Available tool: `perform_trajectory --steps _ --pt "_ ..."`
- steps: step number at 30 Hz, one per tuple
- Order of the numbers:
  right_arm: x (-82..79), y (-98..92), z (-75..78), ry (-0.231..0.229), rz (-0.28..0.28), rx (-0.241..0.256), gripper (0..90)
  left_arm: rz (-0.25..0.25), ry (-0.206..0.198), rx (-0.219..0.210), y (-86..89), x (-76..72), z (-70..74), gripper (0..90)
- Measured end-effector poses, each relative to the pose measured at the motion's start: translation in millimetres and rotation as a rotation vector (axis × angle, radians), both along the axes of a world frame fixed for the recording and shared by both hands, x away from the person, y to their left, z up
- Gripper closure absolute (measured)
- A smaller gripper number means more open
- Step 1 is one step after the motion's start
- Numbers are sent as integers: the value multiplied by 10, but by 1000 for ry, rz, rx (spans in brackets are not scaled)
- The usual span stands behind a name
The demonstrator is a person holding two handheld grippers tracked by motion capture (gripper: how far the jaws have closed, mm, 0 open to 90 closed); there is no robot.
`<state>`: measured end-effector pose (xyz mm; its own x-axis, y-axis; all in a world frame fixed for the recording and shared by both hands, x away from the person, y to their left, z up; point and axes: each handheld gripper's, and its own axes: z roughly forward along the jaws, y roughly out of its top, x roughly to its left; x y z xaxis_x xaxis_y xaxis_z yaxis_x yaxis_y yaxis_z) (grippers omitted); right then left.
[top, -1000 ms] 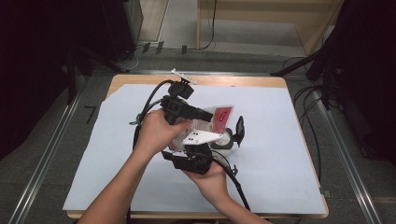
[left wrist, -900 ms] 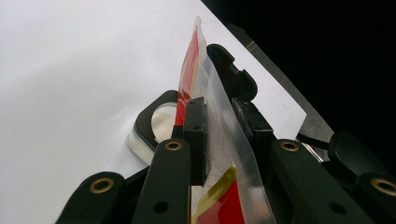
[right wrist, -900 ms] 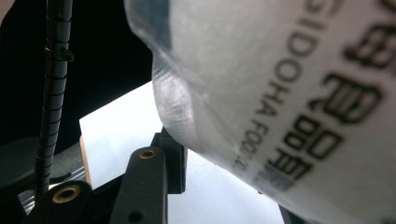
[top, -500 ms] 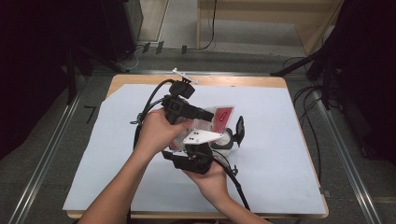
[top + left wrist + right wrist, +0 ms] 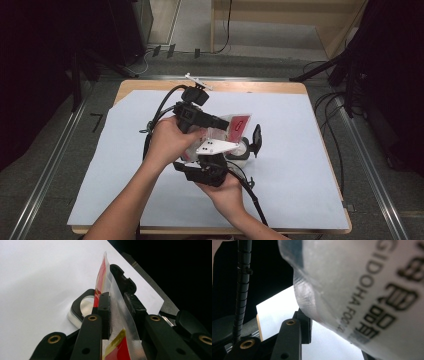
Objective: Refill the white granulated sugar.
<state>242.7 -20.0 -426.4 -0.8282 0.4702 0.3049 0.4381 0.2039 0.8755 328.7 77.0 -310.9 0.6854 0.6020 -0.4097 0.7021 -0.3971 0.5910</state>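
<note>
Nothing moved; pouch [image 5: 367, 290] lettering "GIDOHA FOO".

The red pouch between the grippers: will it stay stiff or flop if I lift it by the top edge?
The pouch is probably floppy: its clear seal edge bends between the left gripper jaws. Likely light, being thin film. The glossy plastic may slip.

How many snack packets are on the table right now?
1: a red packet held upright mid-table between the left gripper and the right gripper. The hands may hide others.
</note>
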Motion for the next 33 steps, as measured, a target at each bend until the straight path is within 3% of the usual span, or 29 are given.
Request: perform_trajectory --steps 33 --pt "0 11 14 4 11 -1 642 3 4 -1 25 1 7 769"
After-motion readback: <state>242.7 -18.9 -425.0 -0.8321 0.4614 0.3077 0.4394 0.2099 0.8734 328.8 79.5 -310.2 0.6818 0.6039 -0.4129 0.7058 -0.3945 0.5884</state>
